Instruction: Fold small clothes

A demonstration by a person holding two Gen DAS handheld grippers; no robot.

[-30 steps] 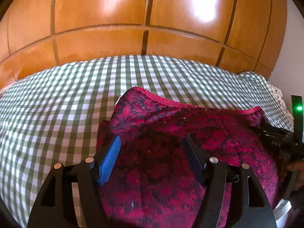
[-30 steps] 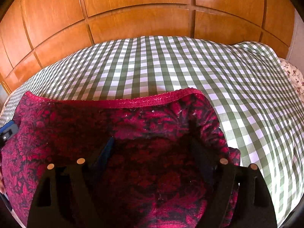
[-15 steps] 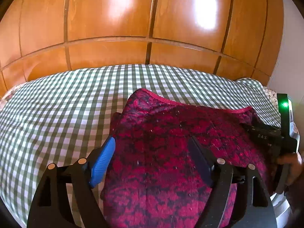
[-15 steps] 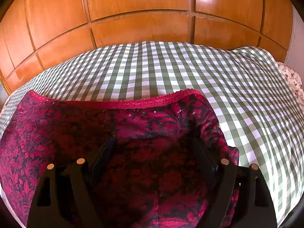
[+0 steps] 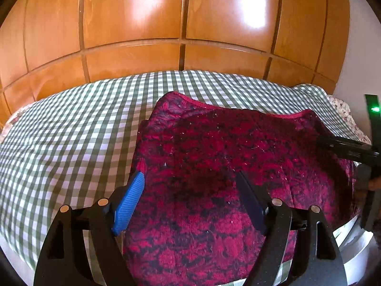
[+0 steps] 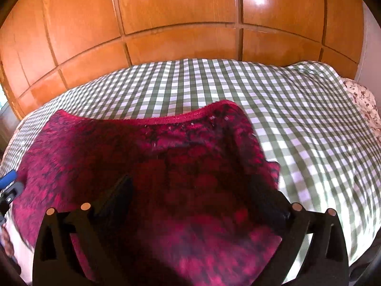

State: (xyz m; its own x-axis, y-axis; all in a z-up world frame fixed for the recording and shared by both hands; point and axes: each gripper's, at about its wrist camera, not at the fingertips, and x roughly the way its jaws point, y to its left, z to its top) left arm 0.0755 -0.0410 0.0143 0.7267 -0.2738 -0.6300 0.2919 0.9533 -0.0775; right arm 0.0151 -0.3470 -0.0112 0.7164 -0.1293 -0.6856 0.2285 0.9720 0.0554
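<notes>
Left gripper [image 5: 190, 186]: fingers spread, nothing clamped, having widened a moment ago. Right gripper [image 6: 190, 188]: fingers spread wide, jaws just opened further, nothing clamped. Beneath and between both pairs of fingers, lying loose: red and black patterned garment [image 5: 238, 157], red trim at the far edge. Under it and beyond the fingertips: green checked bedcover [image 5: 71, 131]. Farther still: wooden wardrobe doors [image 5: 133, 23].
</notes>
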